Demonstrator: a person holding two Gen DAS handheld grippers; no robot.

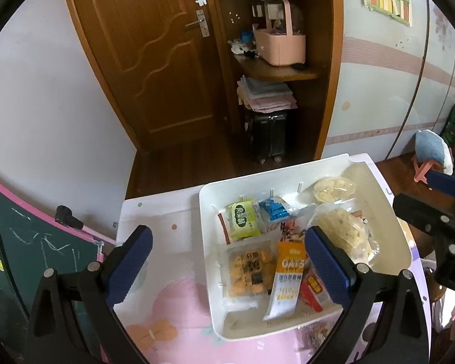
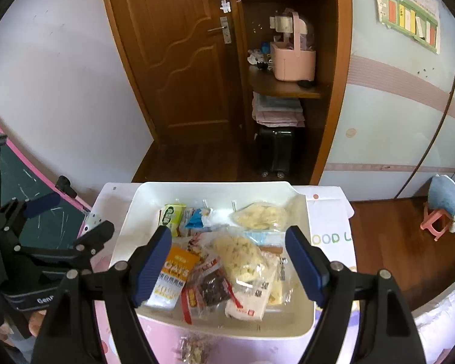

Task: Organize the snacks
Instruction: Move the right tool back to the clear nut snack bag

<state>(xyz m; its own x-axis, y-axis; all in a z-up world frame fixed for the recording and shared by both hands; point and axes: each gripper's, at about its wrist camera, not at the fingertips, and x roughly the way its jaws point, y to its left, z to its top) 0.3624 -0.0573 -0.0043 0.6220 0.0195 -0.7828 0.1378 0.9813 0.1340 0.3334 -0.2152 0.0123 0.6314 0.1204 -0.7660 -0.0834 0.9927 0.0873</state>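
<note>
- Looking through the left wrist view, the left gripper hangs over the near left part of the white tray, fingers spread wide and grasping nothing; one pad sits over the pink tablecloth, the other over the tray's contents.
- Snacks already lie inside the tray: a green packet and a blue packet along the far wall, an orange biscuit pack beside an oats bar, a red packet partly hidden by the finger, and two clear bags of pale puffed snacks.
- They lie loose and overlapping rather than in rows, so by my reading the gathering is mostly done and the tidying within the tray is not.
- One speckled packet shows on the cloth just outside the tray's near rim; it looks like the item left to bring in.
- From the right wrist view, the right gripper is likewise released and empty, poised over the middle of the tray above the oats bar and a clear bag.
- The stray packet again lies on the cloth below the near rim, outside the tray.
- The left gripper appears at the left edge of this view, open.
</note>
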